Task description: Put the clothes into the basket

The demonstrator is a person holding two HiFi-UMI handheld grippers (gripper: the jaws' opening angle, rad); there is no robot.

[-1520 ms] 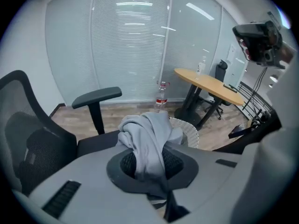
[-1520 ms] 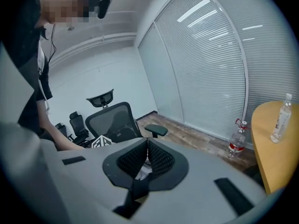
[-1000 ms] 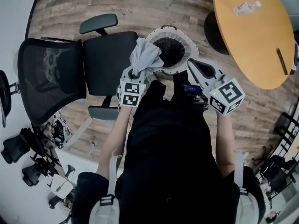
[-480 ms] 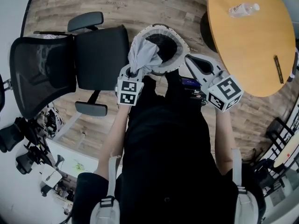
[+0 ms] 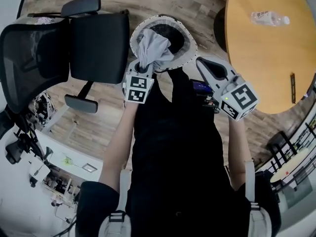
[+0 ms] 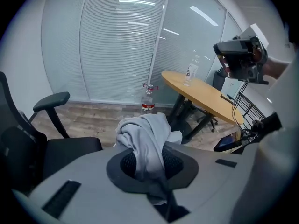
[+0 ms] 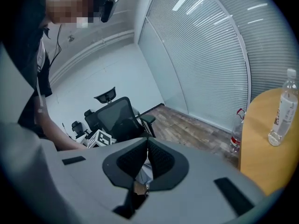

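Note:
A grey garment (image 5: 152,47) hangs bunched from my left gripper (image 5: 142,71), whose jaws are shut on it. It droops over the left half of the round basket (image 5: 192,44), which has a white rim and a dark inside. In the left gripper view the garment (image 6: 147,139) fills the space between the pads and piles up in front of them. My right gripper (image 5: 202,62) sits at the basket's near right rim. Its jaws (image 7: 147,146) are shut with nothing between them.
A black office chair (image 5: 94,38) stands just left of the basket. A round wooden table (image 5: 266,53) with a water bottle (image 5: 269,18) on it lies to the right. Another bottle (image 6: 148,99) stands on the wooden floor beyond the basket.
Both grippers have moved forward toward the basket. The grey garment, earlier at the basket's left rim, now hangs over its opening. The left gripper's hold on it is unchanged.

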